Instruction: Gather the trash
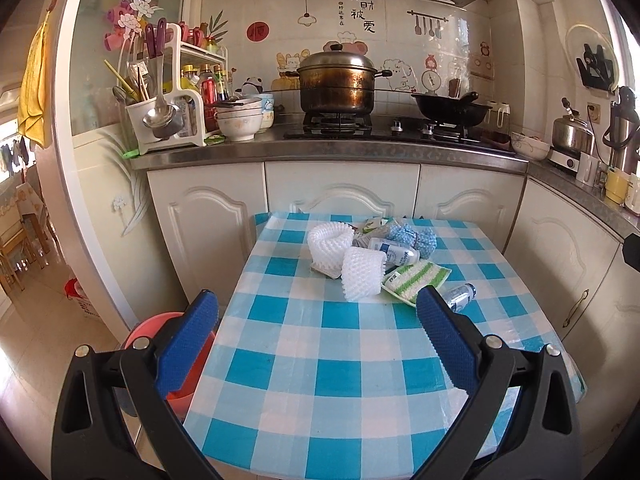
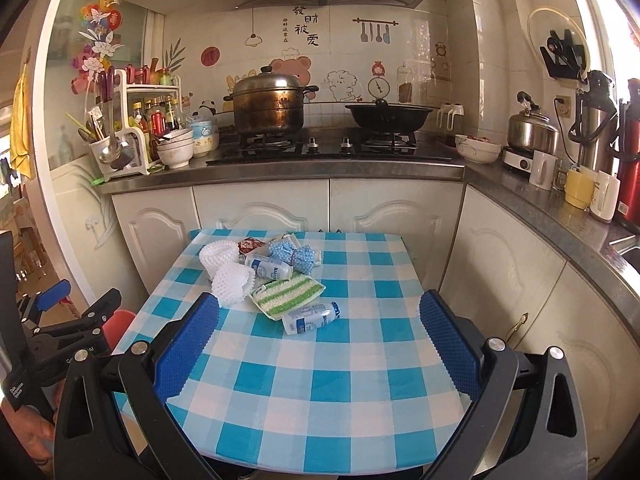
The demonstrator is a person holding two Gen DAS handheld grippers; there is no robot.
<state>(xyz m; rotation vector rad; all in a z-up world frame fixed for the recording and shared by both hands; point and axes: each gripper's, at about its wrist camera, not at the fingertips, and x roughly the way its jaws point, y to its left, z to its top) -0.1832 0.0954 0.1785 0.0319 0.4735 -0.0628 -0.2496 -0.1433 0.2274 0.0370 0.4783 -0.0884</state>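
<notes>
A pile of trash lies at the far end of the blue checked table: two white foam fruit nets, a blue foam net, a green striped packet, a small white bottle and another bottle nearer me. My left gripper is open and empty above the table's near left side. My right gripper is open and empty, short of the nearer bottle.
A red bin stands on the floor left of the table. White cabinets and a worktop with a stove, a pot, a wok and bowls lie behind. The left gripper's body shows at left in the right wrist view.
</notes>
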